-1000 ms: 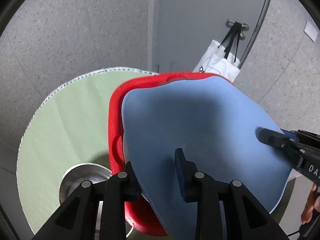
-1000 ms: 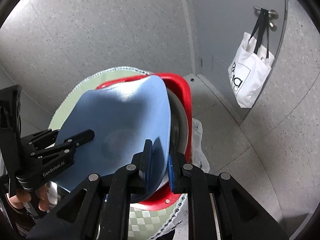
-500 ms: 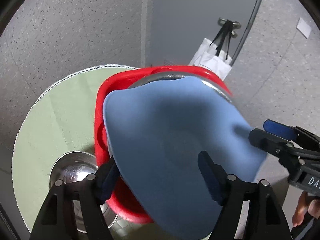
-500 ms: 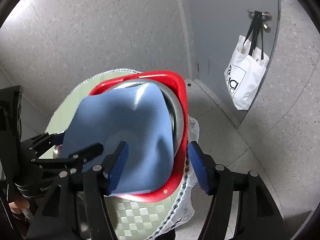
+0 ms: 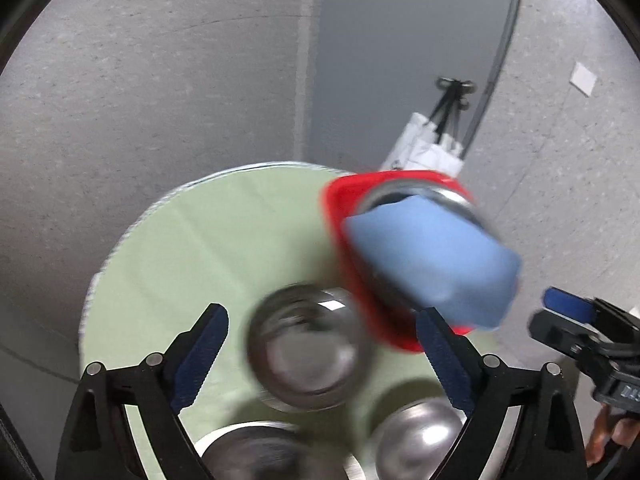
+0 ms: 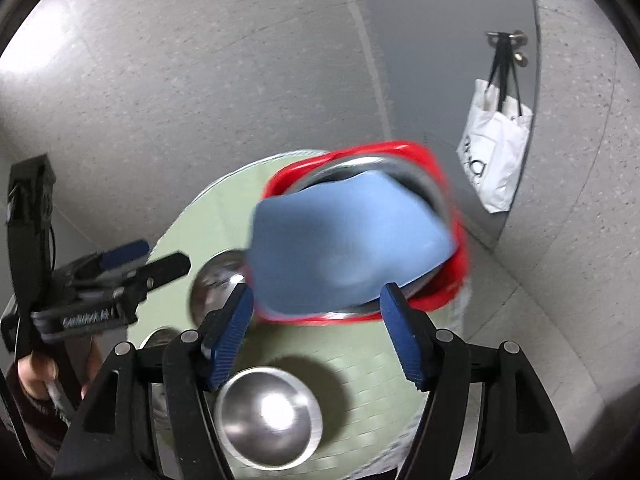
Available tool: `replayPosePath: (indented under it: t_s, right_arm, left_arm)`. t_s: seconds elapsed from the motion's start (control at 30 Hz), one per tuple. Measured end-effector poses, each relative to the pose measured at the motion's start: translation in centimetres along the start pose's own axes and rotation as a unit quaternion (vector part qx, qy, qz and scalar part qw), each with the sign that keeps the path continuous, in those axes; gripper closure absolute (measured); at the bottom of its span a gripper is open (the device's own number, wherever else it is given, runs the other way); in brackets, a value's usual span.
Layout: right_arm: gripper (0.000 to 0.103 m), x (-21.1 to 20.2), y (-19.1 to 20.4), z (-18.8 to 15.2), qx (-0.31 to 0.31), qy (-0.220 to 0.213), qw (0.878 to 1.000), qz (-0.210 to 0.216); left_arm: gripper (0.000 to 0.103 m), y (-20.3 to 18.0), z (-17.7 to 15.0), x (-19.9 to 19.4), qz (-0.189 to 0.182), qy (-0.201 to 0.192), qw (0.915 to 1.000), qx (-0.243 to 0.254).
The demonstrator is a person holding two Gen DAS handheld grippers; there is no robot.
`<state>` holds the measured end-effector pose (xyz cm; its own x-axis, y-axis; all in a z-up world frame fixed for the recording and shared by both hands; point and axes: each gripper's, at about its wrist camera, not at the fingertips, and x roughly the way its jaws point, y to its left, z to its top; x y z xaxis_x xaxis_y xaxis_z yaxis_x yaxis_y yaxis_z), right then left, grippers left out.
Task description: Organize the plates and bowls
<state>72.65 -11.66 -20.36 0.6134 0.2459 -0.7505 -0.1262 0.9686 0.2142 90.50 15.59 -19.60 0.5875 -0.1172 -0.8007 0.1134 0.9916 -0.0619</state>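
A blue plate [image 5: 432, 264] [image 6: 344, 248] lies tilted on a steel plate [image 5: 460, 200] inside a red basin [image 5: 340, 208] [image 6: 456, 280] on the round green table. My left gripper [image 5: 320, 344] is open and empty, above a steel bowl [image 5: 308, 344]. My right gripper [image 6: 316, 324] is open and empty, just in front of the basin, above another steel bowl [image 6: 268, 416]. Each gripper shows in the other's view, the right one [image 5: 568, 320] and the left one [image 6: 132, 268].
The green round table [image 5: 200, 248] [image 6: 360, 364] holds more steel bowls near its front edge [image 5: 416, 440] [image 5: 248, 456]. A white tote bag [image 6: 496, 156] hangs from a door handle beyond the table. Grey floor surrounds the table.
Both grippers let go of the blue plate, opened wide and pulled back from the basin. The plate now rests in the basin; steel bowls have come into view.
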Motion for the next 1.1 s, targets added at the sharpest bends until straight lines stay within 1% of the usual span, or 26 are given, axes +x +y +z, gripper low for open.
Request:
replayPosePath:
  t_s: [0.1, 0.13, 0.2, 0.27, 0.3, 0.33, 0.4, 0.43, 0.5, 0.57, 0.6, 0.67, 0.7, 0.77, 0.83, 0.87, 0.9, 1.0, 1.03, 1.1]
  right_arm:
    - [0.035, 1.3, 2.5, -1.5, 0.004, 0.008, 1.000, 0.002]
    - [0.035, 1.8, 3.3, -2.0, 0.007, 0.010, 1.000, 0.004]
    - [0.035, 2.8, 4.6, -2.9, 0.008, 0.015, 1.000, 0.002]
    - [0.035, 4.0, 6.0, -3.8, 0.012, 0.019, 1.000, -0.001]
    - [0.035, 4.8, 6.7, -4.1, 0.016, 0.024, 1.000, -0.005]
    - [0.035, 5.2, 6.9, -4.3, 0.018, 0.025, 1.000, -0.006]
    - [0.035, 6.6, 8.0, -4.5, 0.013, 0.025, 0.999, -0.019]
    - [0.035, 7.4, 8.5, -4.6, 0.012, 0.027, 0.999, -0.028]
    - [0.035, 9.0, 9.1, -4.6, 0.013, 0.035, 0.998, -0.044]
    - [0.035, 10.5, 9.5, -4.6, 0.011, 0.047, 0.997, -0.053]
    - [0.035, 11.1, 9.6, -4.7, 0.010, 0.051, 0.997, -0.060]
    - [0.035, 12.2, 9.4, -4.8, 0.015, 0.059, 0.996, -0.068]
    - [0.036, 12.7, 9.3, -4.9, 0.016, 0.063, 0.995, -0.073]
    - [0.041, 13.6, 9.1, -5.0, 0.016, 0.072, 0.994, -0.079]
    - [0.053, 14.2, 8.8, -5.0, 0.018, 0.080, 0.993, -0.081]
    - [0.057, 14.7, 8.6, -5.1, 0.023, 0.087, 0.993, -0.074]
    - [0.067, 14.9, 8.5, -5.3, 0.025, 0.092, 0.993, -0.070]
    - [0.071, 15.4, 8.2, -5.5, 0.028, 0.096, 0.993, -0.066]
    - [0.074, 15.3, 8.3, -5.4, 0.028, 0.094, 0.993, -0.065]
    - [0.078, 15.0, 8.5, -5.4, 0.028, 0.091, 0.993, -0.062]
  left_arm:
    - [0.010, 3.4, -1.5, 0.1, 0.004, 0.013, 0.9998, -0.013]
    - [0.010, 4.8, -2.2, 0.6, 0.008, 0.023, 0.9995, -0.018]
    - [0.010, 6.1, -2.3, 1.3, 0.013, 0.036, 0.9990, -0.024]
    - [0.011, 7.0, -2.7, 2.9, 0.007, 0.055, 0.9981, -0.029]
    - [0.014, 7.3, -2.8, 3.6, 0.007, 0.065, 0.9975, -0.029]
    - [0.015, 7.5, -2.8, 4.2, 0.007, 0.073, 0.9970, -0.027]
    - [0.016, 7.6, -2.4, 5.6, -0.003, 0.081, 0.9965, -0.019]
    - [0.023, 7.6, -2.2, 6.3, -0.003, 0.089, 0.9960, -0.014]
    - [0.028, 7.3, -2.2, 7.7, -0.006, 0.103, 0.9947, -0.005]
    - [0.038, 7.0, -2.2, 9.3, -0.009, 0.115, 0.9933, 0.006]
    - [0.045, 7.2, -2.1, 10.0, -0.010, 0.121, 0.9925, 0.009]
    - [0.053, 7.2, -2.2, 11.1, -0.020, 0.132, 0.9911, 0.010]
    - [0.060, 7.2, -2.2, 11.5, -0.023, 0.135, 0.9906, 0.010]
    - [0.069, 7.4, -2.1, 12.1, -0.033, 0.137, 0.9900, 0.009]
    - [0.087, 7.5, -2.1, 12.4, -0.040, 0.135, 0.9899, 0.011]
    - [0.091, 7.4, -2.3, 12.6, -0.049, 0.135, 0.9895, 0.012]
    - [0.095, 7.6, -2.6, 12.5, -0.055, 0.132, 0.9897, 0.013]
    - [0.095, 7.8, -2.7, 12.1, -0.051, 0.125, 0.9907, 0.020]
    - [0.095, 7.8, -2.9, 11.9, -0.051, 0.123, 0.9909, 0.018]
    - [0.095, 8.3, -3.0, 11.1, -0.052, 0.113, 0.9922, 0.011]
